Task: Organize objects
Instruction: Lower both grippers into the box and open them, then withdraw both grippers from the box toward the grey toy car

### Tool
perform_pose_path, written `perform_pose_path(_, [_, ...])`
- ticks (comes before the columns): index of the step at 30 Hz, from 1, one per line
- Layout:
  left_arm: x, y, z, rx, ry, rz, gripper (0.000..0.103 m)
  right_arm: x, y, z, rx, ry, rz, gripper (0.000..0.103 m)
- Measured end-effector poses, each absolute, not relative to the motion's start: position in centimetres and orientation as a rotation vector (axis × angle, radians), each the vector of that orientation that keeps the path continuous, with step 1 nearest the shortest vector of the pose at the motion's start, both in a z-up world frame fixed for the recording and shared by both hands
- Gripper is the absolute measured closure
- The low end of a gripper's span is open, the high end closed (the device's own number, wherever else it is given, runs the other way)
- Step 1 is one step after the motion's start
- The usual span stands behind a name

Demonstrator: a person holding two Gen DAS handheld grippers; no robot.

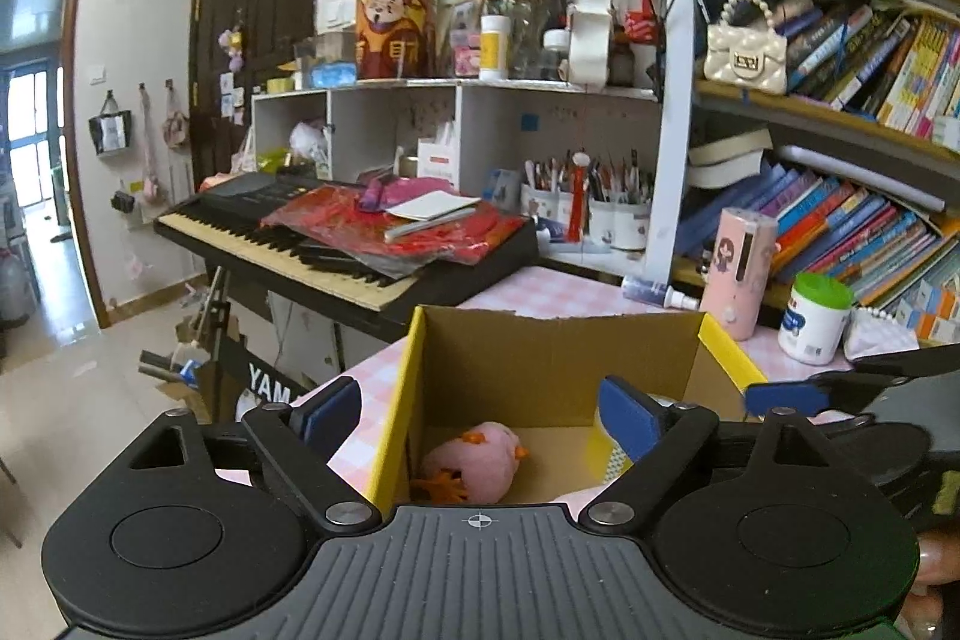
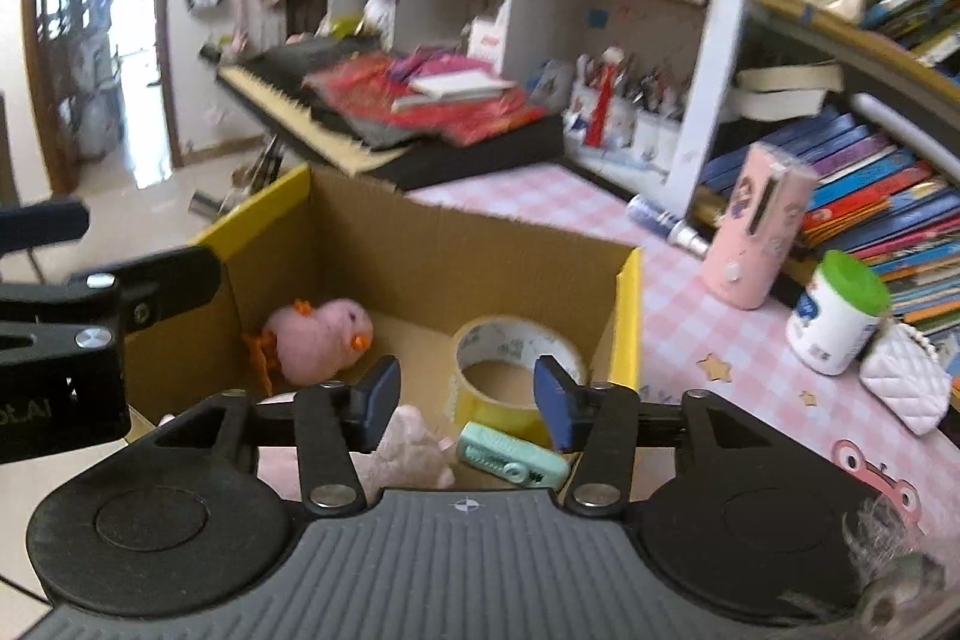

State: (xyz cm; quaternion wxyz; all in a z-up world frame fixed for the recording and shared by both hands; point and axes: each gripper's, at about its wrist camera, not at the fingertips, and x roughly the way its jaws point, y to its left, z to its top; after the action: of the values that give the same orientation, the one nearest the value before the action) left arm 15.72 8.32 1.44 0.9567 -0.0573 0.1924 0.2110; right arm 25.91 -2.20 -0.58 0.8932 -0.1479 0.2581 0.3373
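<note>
**Both grippers empty over the box; clutter and crowding are the risks**

Left wrist view: the left gripper (image 1: 480, 415) hangs over the near edge of the cardboard box (image 1: 540, 352) with its jaws wide apart and nothing between them. Its left pad sits outside the box's yellow left wall, its right pad inside. A drop from here would likely land that wall between the jaws and shove or tip the box. The right gripper (image 1: 780, 397) shows at the right edge, close by, so the two could knock together. A pink chick toy (image 1: 480, 460) lies on the box floor at the near left corner, on its side, soft and round, with orange feet and beak.

Right wrist view: the right gripper (image 2: 465, 397) has its jaws partly apart, empty. Below lie a tape roll (image 2: 516, 370), flat and yellowish, a mint-green cutter (image 2: 510, 457) touching it, and a pale plush (image 2: 411, 451). Closing low here could catch the wrong item. Still outside on the table (image 2: 678, 316) stand a pink case (image 2: 762, 232), a green-lidded jar (image 2: 840, 319) and a white purse (image 2: 906, 382); the jar could topple if nudged.
</note>
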Motion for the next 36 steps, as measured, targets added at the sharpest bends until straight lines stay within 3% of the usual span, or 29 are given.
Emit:
perform_pose_path(17, [8.8,8.4,0.5,-0.181,0.433,0.432,0.007,16.9,-5.0,-0.2,-0.288,0.456,0.545,0.022])
perform_pose_path(36, [1.5,6.9,-0.8,-0.163,0.541,0.358,0.007,7.4,-6.9,-2.4,-0.273,0.57,0.475,0.014])
